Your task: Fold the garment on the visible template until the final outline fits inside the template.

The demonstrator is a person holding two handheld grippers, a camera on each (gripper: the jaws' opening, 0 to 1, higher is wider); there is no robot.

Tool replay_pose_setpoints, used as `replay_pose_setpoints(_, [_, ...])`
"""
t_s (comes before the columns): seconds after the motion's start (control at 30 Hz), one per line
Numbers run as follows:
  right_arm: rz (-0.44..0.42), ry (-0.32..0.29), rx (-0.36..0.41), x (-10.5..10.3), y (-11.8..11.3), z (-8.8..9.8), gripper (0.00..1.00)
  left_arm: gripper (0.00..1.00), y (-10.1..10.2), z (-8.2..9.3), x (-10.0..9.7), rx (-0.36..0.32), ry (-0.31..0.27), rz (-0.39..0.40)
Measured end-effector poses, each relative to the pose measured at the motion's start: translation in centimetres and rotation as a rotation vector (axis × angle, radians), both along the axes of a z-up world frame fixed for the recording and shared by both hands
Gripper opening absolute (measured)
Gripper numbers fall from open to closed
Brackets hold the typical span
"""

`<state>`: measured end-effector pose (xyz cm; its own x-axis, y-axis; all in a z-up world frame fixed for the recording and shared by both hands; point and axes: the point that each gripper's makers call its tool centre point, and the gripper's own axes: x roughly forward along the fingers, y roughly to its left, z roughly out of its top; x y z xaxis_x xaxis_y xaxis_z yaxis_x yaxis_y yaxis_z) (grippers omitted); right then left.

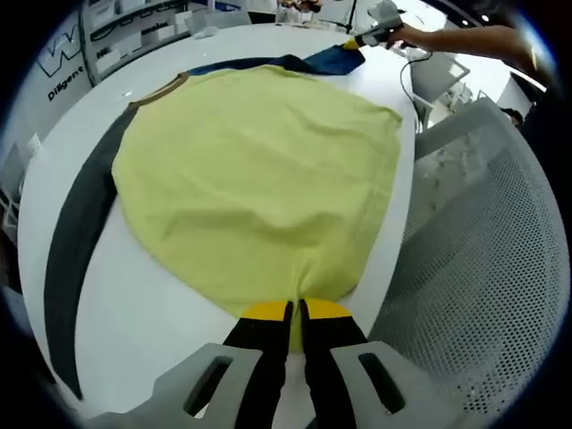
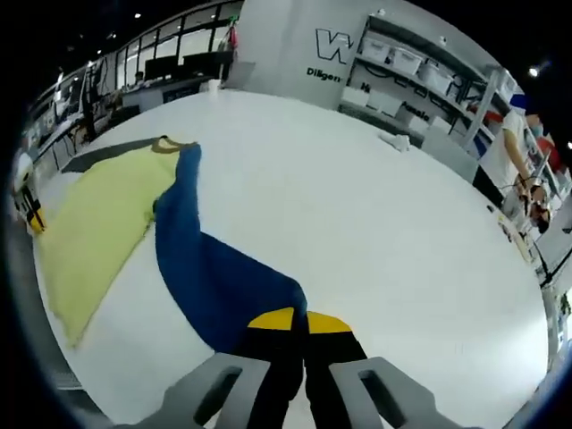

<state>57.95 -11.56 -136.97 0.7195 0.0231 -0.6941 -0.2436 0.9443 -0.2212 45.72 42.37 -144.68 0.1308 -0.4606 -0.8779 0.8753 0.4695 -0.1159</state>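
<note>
Both views bright, even overhead indoor light; ceiling spots visible as small points along the top of the right gripper view. White table (image 2: 375,232) reflects strongly, near blown out toward its far edge in the left gripper view, no hard glare spots. Shadows soft and faint, just a thin one under the yellow garment (image 1: 259,179) edge. Heavy fisheye bend: table rim and shelving curve hard near the edges. Centre reasonably sharp, cloth weave readable; periphery soft and smeared, background wall lettering slightly blurred. Colours look true, no motion blur
</note>
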Motion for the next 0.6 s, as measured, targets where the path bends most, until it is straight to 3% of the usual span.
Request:
replay_pose_setpoints(0.17, [-0.056, -0.024, 0.011, 1.7, -2.1, 2.2, 0.0, 0.12, 0.0, 0.0, 0.0, 0.01, 0.003, -0.015])
replay_pose_setpoints(0.37, [-0.242, -0.036, 0.201, 3.2, -4.5, 3.7, 0.0, 0.12, -0.1, 0.0, -0.1, 0.016, -0.013, -0.043])
replay_pose_setpoints(0.6, [-0.244, -0.035, 0.2, 4.5, -5.5, 4.7, 0.0, 0.12, -0.1, 0.0, 0.0, 0.004, -0.012, -0.027])
